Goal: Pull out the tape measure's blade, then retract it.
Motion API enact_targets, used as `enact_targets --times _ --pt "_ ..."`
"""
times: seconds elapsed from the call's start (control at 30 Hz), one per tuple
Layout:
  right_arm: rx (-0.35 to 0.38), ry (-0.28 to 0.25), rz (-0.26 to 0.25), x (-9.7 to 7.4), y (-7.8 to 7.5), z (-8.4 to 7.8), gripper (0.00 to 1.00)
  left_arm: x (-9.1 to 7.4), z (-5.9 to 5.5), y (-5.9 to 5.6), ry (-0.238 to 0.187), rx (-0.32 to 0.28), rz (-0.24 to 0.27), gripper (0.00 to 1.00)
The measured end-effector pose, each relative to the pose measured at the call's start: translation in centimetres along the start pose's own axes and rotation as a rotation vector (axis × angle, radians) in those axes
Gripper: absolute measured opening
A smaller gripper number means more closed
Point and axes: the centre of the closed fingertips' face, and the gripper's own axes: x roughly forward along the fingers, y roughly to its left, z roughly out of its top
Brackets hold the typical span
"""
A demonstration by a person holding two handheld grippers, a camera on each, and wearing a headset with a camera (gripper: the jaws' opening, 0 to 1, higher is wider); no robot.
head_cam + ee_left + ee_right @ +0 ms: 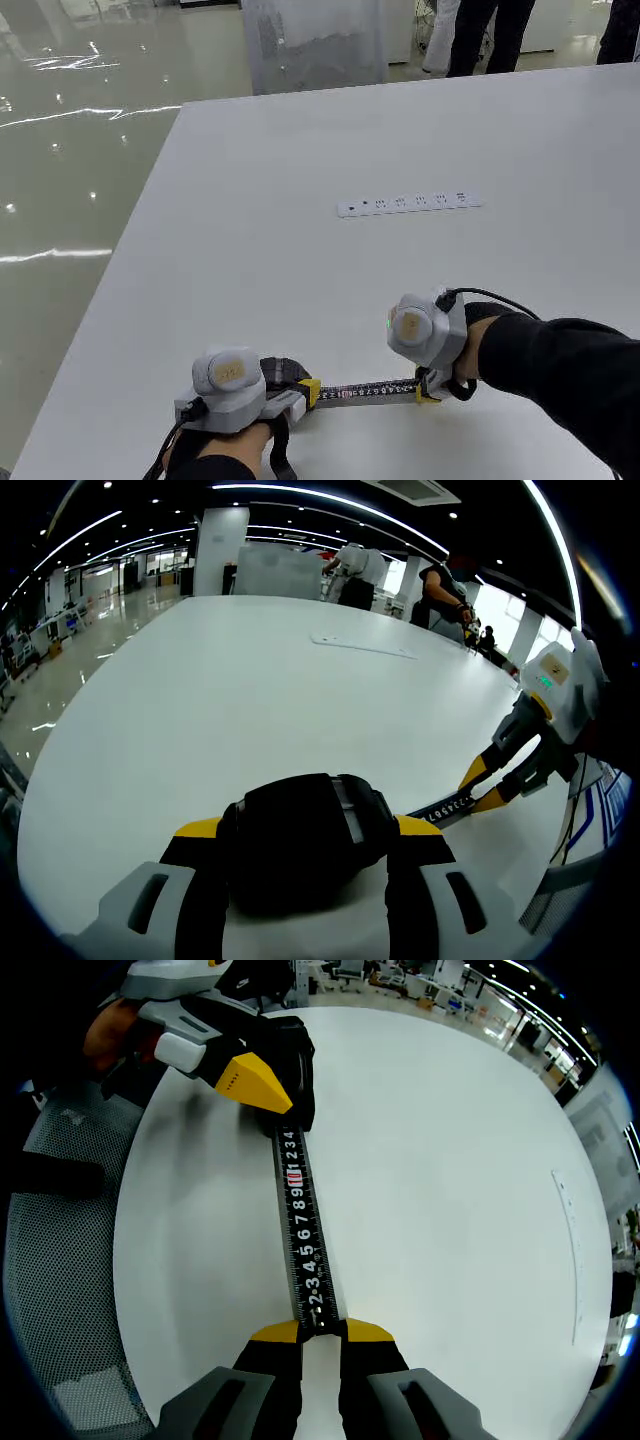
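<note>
On the table (400,130), left tongs (308,828) clamp the case (283,372), right tongs (322,1332) the blade (300,1220).

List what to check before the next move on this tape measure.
1. Left gripper shut on the tape measure case: ok.
2. Right gripper shut on the blade at its end: ok.
3. Blade runs straight between the two grippers, no twist or kink: ok.
4. Blade lock on the case released: cannot tell.
5. Power strip lies well away from the blade on the table: ok.
</note>
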Motion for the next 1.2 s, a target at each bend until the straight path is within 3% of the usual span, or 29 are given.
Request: enact_targets --times 1.2 --pt "0.004 -0.009 0.003 0.3 0.1 1.4 0.08 0.0 0.0 0.0 0.005 -0.004 -0.005 0.59"
